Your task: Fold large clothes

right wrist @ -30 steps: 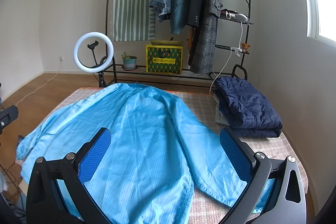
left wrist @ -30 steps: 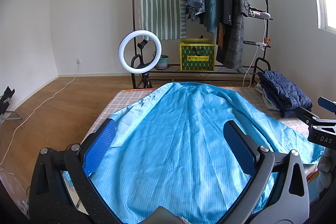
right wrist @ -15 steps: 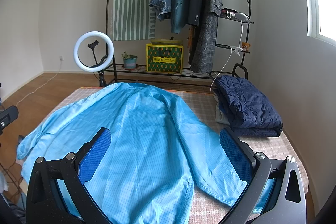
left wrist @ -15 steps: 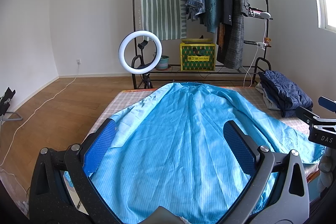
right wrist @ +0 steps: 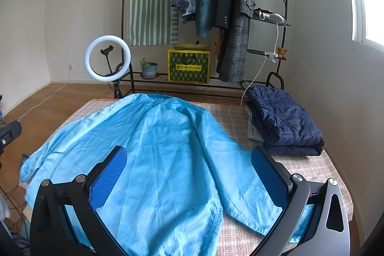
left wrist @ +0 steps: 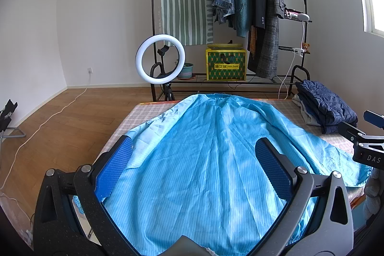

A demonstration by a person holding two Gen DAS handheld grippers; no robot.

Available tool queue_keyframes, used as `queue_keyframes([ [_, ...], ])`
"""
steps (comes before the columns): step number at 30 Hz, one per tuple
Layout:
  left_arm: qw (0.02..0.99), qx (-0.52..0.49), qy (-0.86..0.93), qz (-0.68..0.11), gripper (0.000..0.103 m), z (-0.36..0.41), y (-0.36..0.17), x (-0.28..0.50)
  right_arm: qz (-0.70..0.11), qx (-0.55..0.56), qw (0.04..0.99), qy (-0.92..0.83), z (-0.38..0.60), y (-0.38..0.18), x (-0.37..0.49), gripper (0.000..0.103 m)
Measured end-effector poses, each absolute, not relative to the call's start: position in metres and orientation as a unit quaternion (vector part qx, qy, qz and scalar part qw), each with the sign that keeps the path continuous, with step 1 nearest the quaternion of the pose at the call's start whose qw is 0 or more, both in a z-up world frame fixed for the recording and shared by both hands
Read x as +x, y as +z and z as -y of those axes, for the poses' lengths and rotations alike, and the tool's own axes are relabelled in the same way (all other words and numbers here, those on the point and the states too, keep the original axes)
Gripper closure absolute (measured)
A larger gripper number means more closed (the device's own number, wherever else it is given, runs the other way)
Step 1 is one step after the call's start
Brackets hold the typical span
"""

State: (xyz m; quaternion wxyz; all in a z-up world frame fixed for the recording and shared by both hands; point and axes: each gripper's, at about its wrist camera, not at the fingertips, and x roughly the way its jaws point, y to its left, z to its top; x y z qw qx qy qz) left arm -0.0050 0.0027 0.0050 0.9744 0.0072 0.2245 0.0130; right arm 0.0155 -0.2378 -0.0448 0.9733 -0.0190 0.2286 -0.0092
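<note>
Both grippers (left wrist: 192, 157) (right wrist: 189, 160) agape above checked bed (right wrist: 319, 167)

Light-blue striped coat (right wrist: 153, 160) lying spread across checked bed (right wrist: 324, 167); folded navy quilted jacket (right wrist: 285, 126) sitting at right; black clothes rack (right wrist: 240, 23) standing behind; ring light (right wrist: 108, 61) standing behind-left.

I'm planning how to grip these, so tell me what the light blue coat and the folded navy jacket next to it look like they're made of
Light blue coat: looks like a thin, smooth woven synthetic or blend with a slight sheen; fine pinstripes, soft creases, lies flat.
Navy jacket: looks like quilted, padded nylon-type shell, matte with faint sheen; stitched puffy channels, thick folded stack. Both are judged by look only.
</note>
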Motion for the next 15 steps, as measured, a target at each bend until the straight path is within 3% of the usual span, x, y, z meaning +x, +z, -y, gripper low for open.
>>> queue_keyframes([
  [15, 0.973, 0.005, 0.016, -0.229, 0.000, -0.0093, 0.0063, -0.0044, -0.231, -0.018, 0.973, -0.008, 0.2365, -0.0450, 0.0167, 0.000],
])
